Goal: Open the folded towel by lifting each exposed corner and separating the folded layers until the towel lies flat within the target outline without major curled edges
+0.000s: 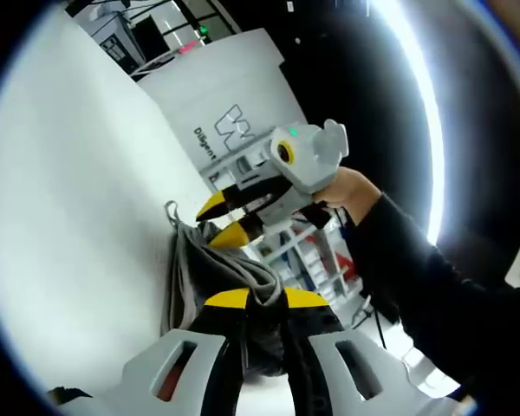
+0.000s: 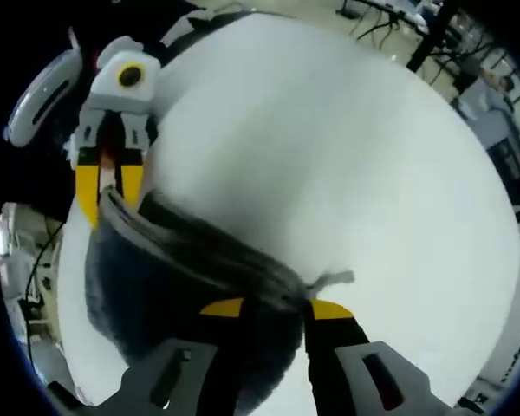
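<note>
The white table (image 2: pixel 329 147) is seen spreading beneath everything. Above it the dark grey towel (image 2: pixel 173 286) is held lifted and stretched between both grippers, hanging over the table's surface away from its edges. One towel edge is pinched in the narrowed jaws of the left gripper (image 1: pixel 258 299), and the other end is clamped by the right gripper (image 2: pixel 275 307), carried by a hand (image 1: pixel 354 192).

The dark grey towel (image 2: pixel 182 286) hangs lifted off the white desk (image 2: pixel 347 173), its bunched, layered edge stretched taut, the rest drooping below.
</note>
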